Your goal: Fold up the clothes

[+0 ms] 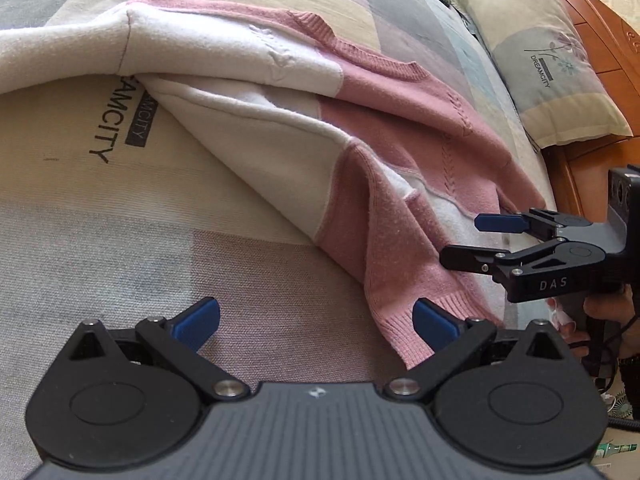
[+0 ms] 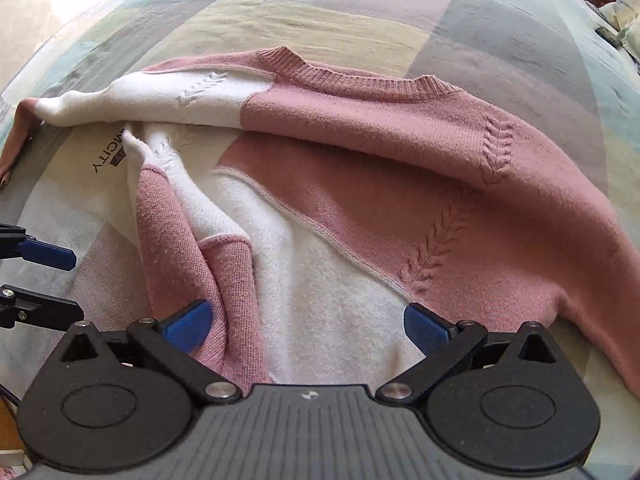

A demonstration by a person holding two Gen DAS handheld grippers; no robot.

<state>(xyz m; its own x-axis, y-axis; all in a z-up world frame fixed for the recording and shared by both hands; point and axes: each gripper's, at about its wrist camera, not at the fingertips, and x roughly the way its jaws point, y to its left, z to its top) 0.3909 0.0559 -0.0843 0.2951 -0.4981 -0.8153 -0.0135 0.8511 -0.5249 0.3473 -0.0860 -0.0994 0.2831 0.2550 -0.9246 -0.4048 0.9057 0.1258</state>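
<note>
Left gripper (image 1: 316, 318): black linkage arms, blue finger pads (image 1: 198, 322), silver pivot screws, ribbed grey housing with a small white logo. Right gripper (image 1: 464, 240), at right of frame: same build, "DAS" lettered in white. A black cable, possibly its lead, trails at lower right.

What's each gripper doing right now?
Left gripper: open, holding nothing.
Right gripper: open over the sweater, holding nothing.

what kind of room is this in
Most likely a bedroom: the pink and white sweater lies on a bed's patchwork cover, with a pillow propped against a wooden headboard.
</note>
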